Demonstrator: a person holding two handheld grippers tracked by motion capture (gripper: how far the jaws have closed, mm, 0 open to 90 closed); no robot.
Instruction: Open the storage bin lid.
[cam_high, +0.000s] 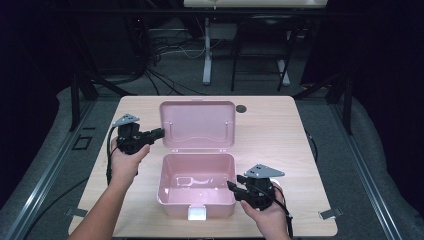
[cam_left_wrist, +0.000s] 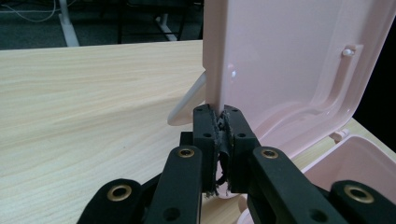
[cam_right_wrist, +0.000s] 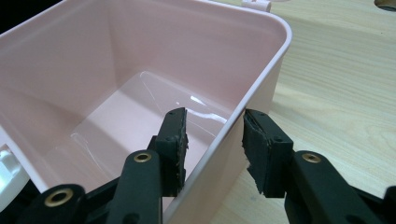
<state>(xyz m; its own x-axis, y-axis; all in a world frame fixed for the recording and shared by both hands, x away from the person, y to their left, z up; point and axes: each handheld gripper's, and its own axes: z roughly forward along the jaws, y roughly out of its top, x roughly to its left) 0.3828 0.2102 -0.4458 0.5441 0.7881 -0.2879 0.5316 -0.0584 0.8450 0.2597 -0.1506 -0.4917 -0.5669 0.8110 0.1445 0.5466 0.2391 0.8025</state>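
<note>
- High view: a pink box (cam_high: 196, 186) sits near the front of the wooden surface (cam_high: 280, 135), and its lid (cam_high: 198, 123) stands open at the back
- High view: the left gripper (cam_high: 159, 133) is held in the left hand (cam_high: 125, 159) and reaches to the left edge of the lid
- High view: the right gripper (cam_high: 233, 187) is held in the right hand (cam_high: 267, 212) at the right wall of the box, near the front corner
- High view: a white latch (cam_high: 197, 213) hangs on the front of the box, and a small dark round hole (cam_high: 241, 108) is in the surface behind the lid
- Left gripper view: the left gripper (cam_left_wrist: 222, 122) is squeezed tight on the thin edge of the lid (cam_left_wrist: 289, 56), and the pads (cam_left_wrist: 215, 140) press on it from both sides
- Left gripper view: the lid stands up tall, and a corner of the box (cam_left_wrist: 355, 158) is at the lower right
- Right gripper view: the right gripper (cam_right_wrist: 214, 140) is part way open, with one jaw inside the box (cam_right_wrist: 93, 84) and one jaw outside
- Right gripper view: the box wall (cam_right_wrist: 252, 93) runs between the jaws; the inner pad is close against the wall, and there is a gap at the outer pad, so it is not squeezing the wall
- Right gripper view: the box has nothing in it, and it rests on the surface (cam_right_wrist: 336, 70)
</note>
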